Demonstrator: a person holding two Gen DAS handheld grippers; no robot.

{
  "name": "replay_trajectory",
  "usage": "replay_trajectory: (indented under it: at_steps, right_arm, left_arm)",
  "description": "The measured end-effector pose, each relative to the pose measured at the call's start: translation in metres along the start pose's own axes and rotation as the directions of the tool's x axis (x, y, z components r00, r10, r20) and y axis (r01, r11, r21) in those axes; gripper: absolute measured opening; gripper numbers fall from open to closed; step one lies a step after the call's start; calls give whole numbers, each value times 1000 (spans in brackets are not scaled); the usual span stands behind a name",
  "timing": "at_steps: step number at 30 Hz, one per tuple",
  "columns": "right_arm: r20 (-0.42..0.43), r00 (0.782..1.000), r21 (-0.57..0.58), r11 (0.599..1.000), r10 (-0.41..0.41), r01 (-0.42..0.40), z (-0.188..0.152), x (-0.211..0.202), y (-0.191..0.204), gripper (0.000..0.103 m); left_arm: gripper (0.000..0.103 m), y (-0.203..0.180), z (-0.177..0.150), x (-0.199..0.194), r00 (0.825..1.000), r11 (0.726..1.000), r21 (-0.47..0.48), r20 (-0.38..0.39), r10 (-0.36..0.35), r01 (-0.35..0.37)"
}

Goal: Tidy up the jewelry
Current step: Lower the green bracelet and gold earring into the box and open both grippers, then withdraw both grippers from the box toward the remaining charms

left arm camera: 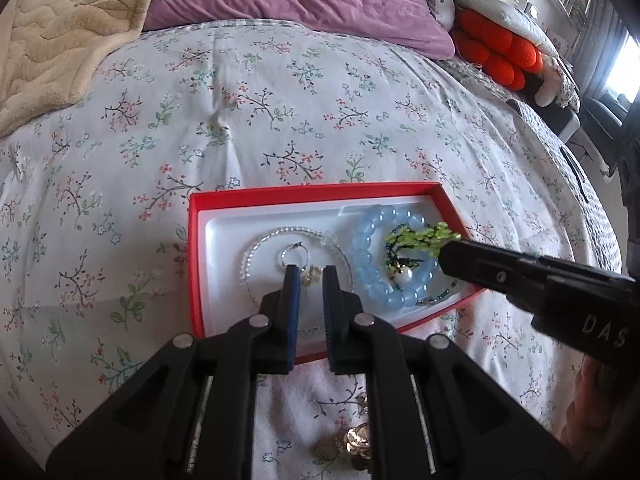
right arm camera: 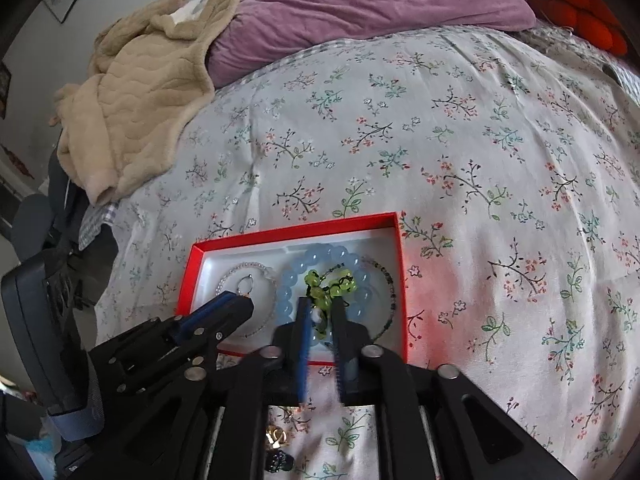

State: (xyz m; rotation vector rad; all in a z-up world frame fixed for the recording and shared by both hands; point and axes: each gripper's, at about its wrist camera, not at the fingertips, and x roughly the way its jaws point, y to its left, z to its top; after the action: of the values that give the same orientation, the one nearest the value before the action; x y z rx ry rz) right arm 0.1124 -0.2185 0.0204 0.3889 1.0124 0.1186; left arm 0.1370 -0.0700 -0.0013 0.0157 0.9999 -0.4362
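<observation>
Over a floral-sheeted bed, the right gripper hangs parted around a green beaded piece lying on the pale blue bead bracelet in the shallow red cardboard box. The left gripper hovers parted and empty. A careless lift risks snagging both pieces together.

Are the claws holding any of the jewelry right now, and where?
Nothing is held. The left gripper is open over the box; the right gripper is open around the green beads, not closed.
</observation>
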Motion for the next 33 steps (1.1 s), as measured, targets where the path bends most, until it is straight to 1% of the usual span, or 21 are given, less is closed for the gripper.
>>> replay_trajectory:
  at_steps: [1, 3, 7, 10, 12, 15, 16, 17, 18, 19, 21, 24, 29, 33]
  right_arm:
    - [3, 1000, 6, 1000, 1, -1, 1, -2, -1, 15]
    - [6, 1000, 17, 1000, 11, -11, 2, -6, -4, 16]
    - [11, 1000, 25, 1000, 15, -15, 1, -15, -7, 17]
    - [18, 1000, 16, 1000, 18, -19, -1, -24, -5, 18]
    - [22, 1000, 9, 1000, 19, -20, -2, -28, -4, 20]
    - [23, 1000, 8, 1000, 21, -21, -5, -36, -5, 26]
    - [22, 1000, 6, 1000, 19, -20, -6, -39, -6, 33]
    - [24, 1000, 3, 1000, 18, -19, -9, -42, -6, 48]
    - [28, 999, 2, 1000, 17, -17, -10, -45, -6, 58]
    - [41, 999, 0, 1000, 14, -14, -13, -50, -6, 69]
    - [46, 999, -8, 1000, 8, -8, -19, -57, -6, 70]
    - [28, 1000, -7, 1000, -5, 6, -26, -61, -8, 71]
    - [-36, 998, 16, 999, -50, 50, -44, -61, -16, 73]
    - [-87, 993, 24, 997, -78, 80, -58, -57, -20, 74]
  left_arm:
    - [19, -1, 0, 0, 1000, 1000, 3, 0, 0, 0]
    - [32, -3, 0, -3, 1000, 1000, 8, 4, 8, -8]
    - [38, -5, 0, -10, 1000, 1000, 18, 13, 11, -11]
    - [49, -7, -2, -19, 1000, 1000, 20, 21, 18, -18]
    - [59, -9, -4, -25, 999, 999, 22, 29, 28, -28]
    - [67, -9, -10, -36, 998, 998, 28, 33, 53, -54]
    - [69, -9, -12, -39, 998, 998, 30, 29, 59, -60]
    - [72, -8, -14, -41, 998, 997, 31, 24, 64, -65]
    - [76, -7, -17, -44, 998, 997, 31, 20, 67, -68]
    - [78, -6, -20, -47, 997, 997, 31, 13, 72, -72]
    - [82, -3, -26, -50, 997, 997, 30, -2, 75, -75]
    - [83, 2, -37, -52, 996, 996, 23, -39, 85, -84]
    - [83, 11, -59, -45, 982, 995, -3, -158, 99, -101]
    - [83, 16, -72, -41, 974, 996, -33, -212, 78, -87]
